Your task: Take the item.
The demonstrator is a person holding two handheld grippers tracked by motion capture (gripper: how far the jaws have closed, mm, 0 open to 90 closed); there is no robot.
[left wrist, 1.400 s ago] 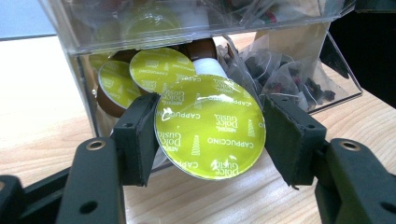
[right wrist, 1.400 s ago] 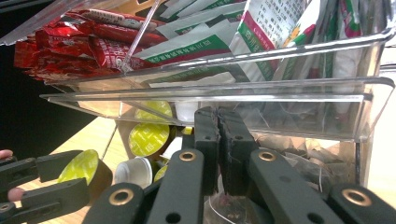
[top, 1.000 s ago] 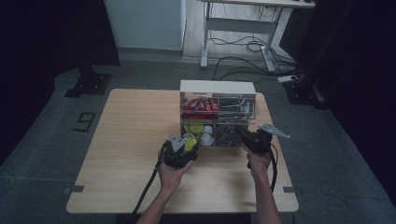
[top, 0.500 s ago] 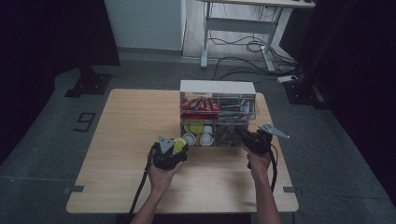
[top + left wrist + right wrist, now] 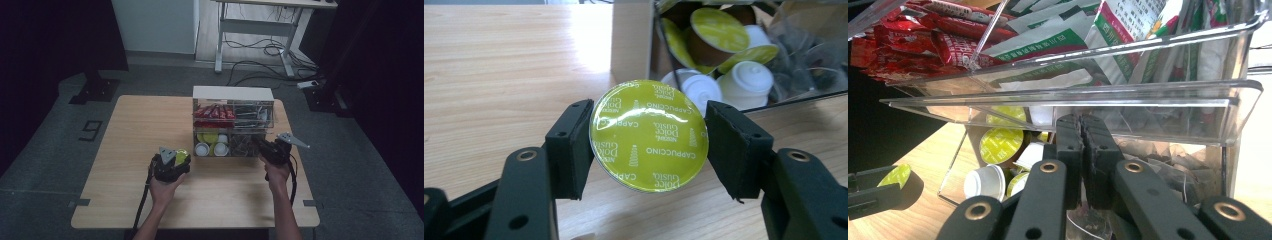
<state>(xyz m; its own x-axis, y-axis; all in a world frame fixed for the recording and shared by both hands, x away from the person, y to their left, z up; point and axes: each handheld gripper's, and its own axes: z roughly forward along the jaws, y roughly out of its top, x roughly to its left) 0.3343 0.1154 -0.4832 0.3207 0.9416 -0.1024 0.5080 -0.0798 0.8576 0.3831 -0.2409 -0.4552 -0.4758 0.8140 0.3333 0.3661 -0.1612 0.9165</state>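
Note:
A clear acrylic organizer (image 5: 233,122) stands on the wooden table (image 5: 145,120). Its top bins hold red sachets (image 5: 923,40) and green-and-white packets (image 5: 1128,30), and its lower bins hold coffee capsules (image 5: 724,45) and dark tea bags. My left gripper (image 5: 172,162) is shut on a green-lidded cappuccino capsule (image 5: 649,135), held by its sides just left of the organizer's front, low over the table. That capsule (image 5: 897,175) also shows at the left of the right gripper view. My right gripper (image 5: 1083,125) is shut, pads together, at the front of the lower bin (image 5: 1168,150). Whether it pinches the clear wall I cannot tell.
A white box (image 5: 233,93) sits behind the organizer. Bare tabletop (image 5: 225,195) lies in front of both hands and to the left. Beyond the table are a desk frame (image 5: 255,30) and floor cables (image 5: 260,55).
My left gripper has moved left and toward the person, away from the organizer's front, carrying the capsule. The right gripper has stayed in place.

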